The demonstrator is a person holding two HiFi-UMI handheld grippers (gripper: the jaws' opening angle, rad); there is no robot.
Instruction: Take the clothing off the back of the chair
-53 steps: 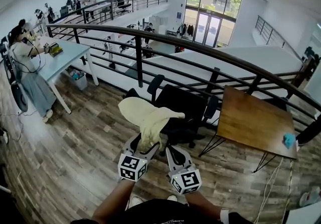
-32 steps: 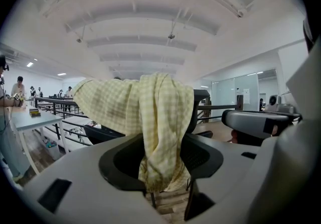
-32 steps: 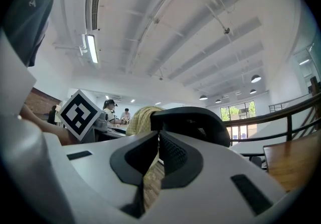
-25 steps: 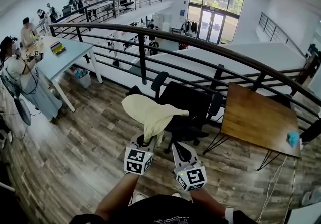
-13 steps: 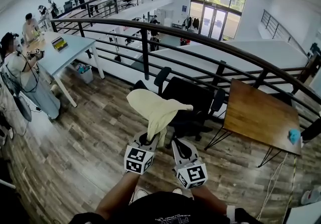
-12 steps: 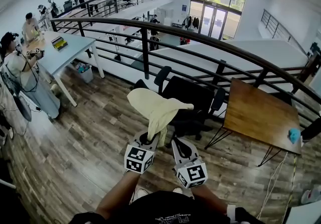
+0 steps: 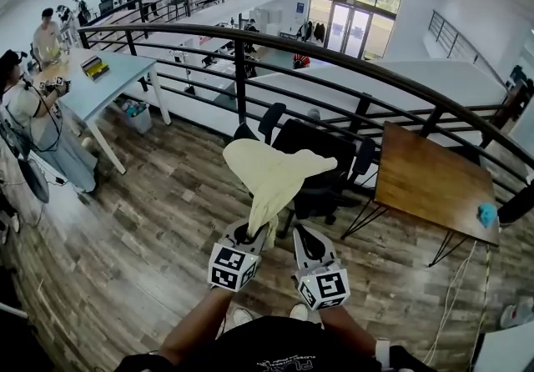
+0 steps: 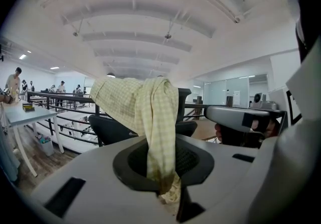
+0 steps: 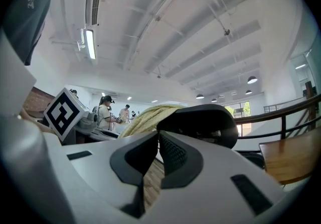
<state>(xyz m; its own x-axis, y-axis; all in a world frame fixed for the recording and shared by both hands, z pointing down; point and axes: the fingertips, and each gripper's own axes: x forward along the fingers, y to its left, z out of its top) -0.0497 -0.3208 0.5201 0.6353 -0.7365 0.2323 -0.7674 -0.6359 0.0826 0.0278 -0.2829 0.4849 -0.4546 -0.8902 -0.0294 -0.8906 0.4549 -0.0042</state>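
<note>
Over the back of the black office chair (image 7: 310, 145) the pale yellow checked garment (image 7: 271, 172) lies draped, its lower end drawn toward the person and pinched tight in the left hand-held gripper (image 7: 250, 233). The right hand-held gripper (image 7: 302, 237) hangs just beside it, jaws nearly together on nothing. The grasp looks made; pulling the garment clear of the chair remains.

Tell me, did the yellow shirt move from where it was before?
Yes, a little. In the head view the yellow shirt now reaches farther right across the black chair's back, toward the wooden table.
</note>
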